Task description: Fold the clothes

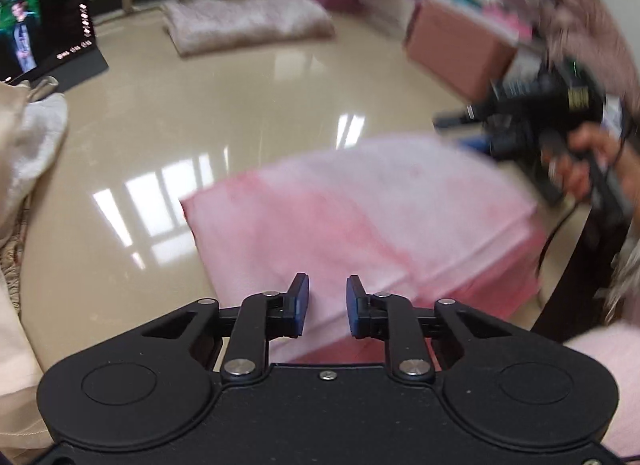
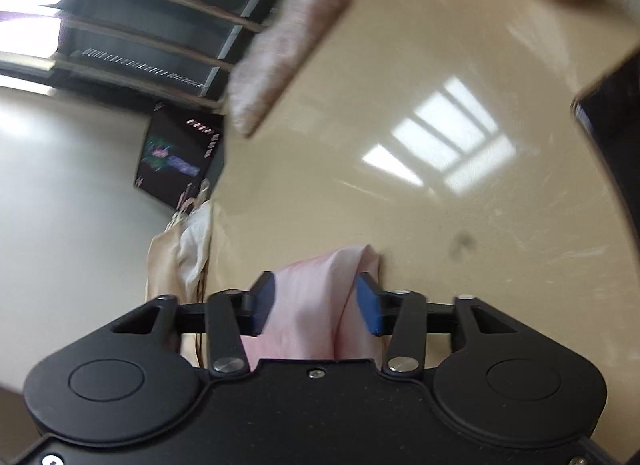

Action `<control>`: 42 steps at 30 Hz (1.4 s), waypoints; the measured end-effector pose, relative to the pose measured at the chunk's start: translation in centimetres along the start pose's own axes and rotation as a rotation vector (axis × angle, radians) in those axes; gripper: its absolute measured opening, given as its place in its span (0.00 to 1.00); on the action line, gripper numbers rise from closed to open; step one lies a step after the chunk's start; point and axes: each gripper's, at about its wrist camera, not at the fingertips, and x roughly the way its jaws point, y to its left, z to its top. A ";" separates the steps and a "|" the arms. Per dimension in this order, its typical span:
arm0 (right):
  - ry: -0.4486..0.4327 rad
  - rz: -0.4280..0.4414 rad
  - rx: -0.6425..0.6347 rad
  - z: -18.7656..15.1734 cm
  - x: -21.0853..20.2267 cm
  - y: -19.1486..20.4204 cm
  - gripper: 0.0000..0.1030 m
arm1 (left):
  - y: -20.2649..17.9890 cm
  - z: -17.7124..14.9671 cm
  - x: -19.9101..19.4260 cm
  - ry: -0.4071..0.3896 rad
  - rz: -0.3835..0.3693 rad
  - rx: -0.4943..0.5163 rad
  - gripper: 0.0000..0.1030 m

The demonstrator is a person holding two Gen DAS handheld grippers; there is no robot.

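Note:
A pale pink cloth [image 1: 360, 217] with darker pink streaks is folded into a flat slab over the glossy beige surface [image 1: 200, 125]. My left gripper [image 1: 328, 305] is at its near edge, and the cloth fills the narrow gap between the blue pads. The right gripper [image 1: 460, 131], blurred and held by a person's hand [image 1: 580, 161], is at the cloth's far right corner. In the right wrist view my right gripper [image 2: 316, 301] is shut on a bunched fold of the pink cloth [image 2: 320, 273], which presses against both pads.
A pile of beige and white garments [image 1: 32, 137] lies at the left edge. A lit screen [image 1: 44, 25] stands at the back left, beside a fluffy pinkish mat [image 1: 248, 21]. Pink boxes [image 1: 456, 49] and clutter stand at the right. A pink sleeve [image 1: 600, 365] is near.

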 end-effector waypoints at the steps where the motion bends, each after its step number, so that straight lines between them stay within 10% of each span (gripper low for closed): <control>1: -0.003 0.001 0.019 0.1 0.5 -0.3 0.24 | 0.2 -0.5 0.7 0.026 0.015 0.011 0.20; 4: -0.036 0.024 0.032 0.1 0.9 -0.5 0.02 | 0.3 -1.2 1.5 0.051 0.026 0.031 0.19; 9: -0.095 0.049 -0.075 0.1 0.0 0.6 0.02 | 0.1 -1.5 1.5 0.053 0.041 0.055 0.19; 12: -0.094 0.017 -0.127 0.4 -0.2 0.8 0.12 | 0.0 -1.3 1.2 0.037 0.055 0.051 0.20; 15: -0.125 0.075 -0.086 0.4 -1.7 0.6 0.54 | 0.6 -0.9 -0.4 -0.028 0.037 0.002 0.23; 23: -0.034 -0.017 -0.287 -4.1 -5.2 2.8 0.55 | 1.4 -1.0 -2.9 -0.105 0.089 -0.044 0.27; 26: 0.019 -0.096 -0.392 -6.7 -5.3 3.7 0.52 | 0.6 -1.7 -2.0 -0.066 0.094 -0.003 0.26; 29: 0.064 -0.136 -0.445 -8.3 -4.8 3.9 0.14 | -0.1 -2.5 -0.7 -0.006 0.128 0.053 0.22; 36: 0.052 -0.260 -0.542 -9.1 -3.6 3.5 0.07 | -0.2 -2.8 0.5 0.055 0.169 0.085 0.22; 39: 0.018 -0.252 -0.532 -9.1 -4.6 3.8 0.23 | -0.4 -2.6 -0.3 0.019 0.205 0.079 0.24; 42: -0.052 -0.229 -0.549 -10.0 -6.7 5.4 0.50 | -0.3 -2.5 -3.0 -0.085 0.204 0.023 0.55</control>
